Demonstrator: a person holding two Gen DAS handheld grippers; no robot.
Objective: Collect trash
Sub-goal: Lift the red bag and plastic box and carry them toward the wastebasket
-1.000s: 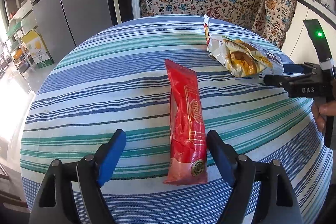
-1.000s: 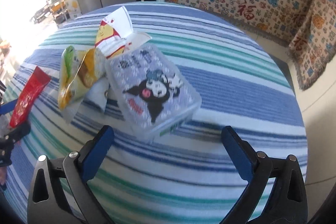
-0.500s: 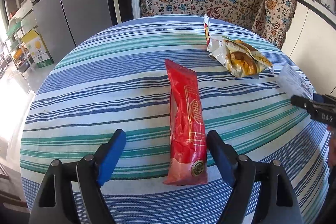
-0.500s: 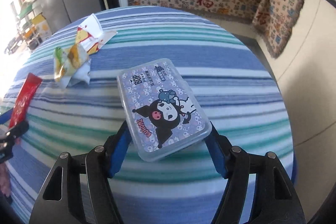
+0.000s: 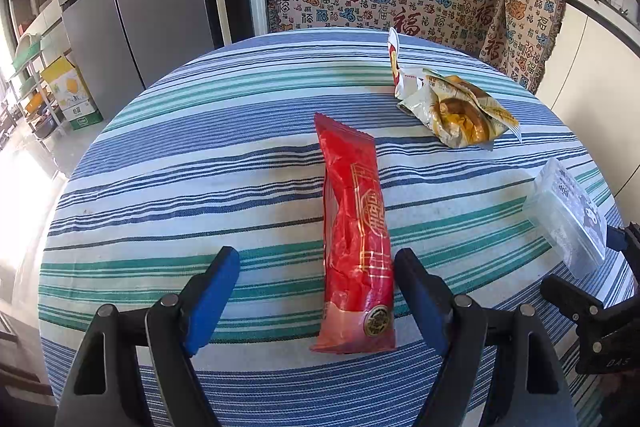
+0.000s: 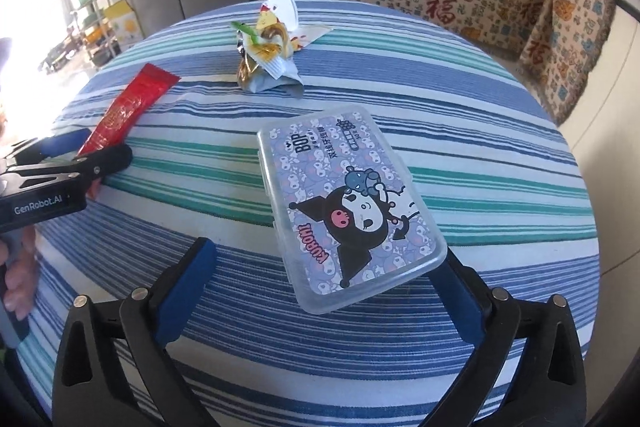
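Trash lies across the striped table [image 5: 168, 163]: a red wrapper [image 5: 356, 239] toward the near edge, crumpled wrappers [image 5: 452, 107] toward the far edge. The right gripper [image 6: 328, 279] has just opened wide after clamping and shifting the clear box [image 6: 348, 207], which now seems to rest loose between its jaws, clearing room. The left gripper [image 5: 316, 299] hangs open astride the red wrapper's near end, gripping nothing.

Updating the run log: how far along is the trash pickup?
Done: nothing visibly collected; no bin in view. In hand: nothing gripped. The left gripper stands open around the long red foil wrapper; the right gripper's jaws have just been opening, with the clear plastic cartoon-label box lying between them. Left: the wrapper and the crumpled snack bags on the striped tablecloth.
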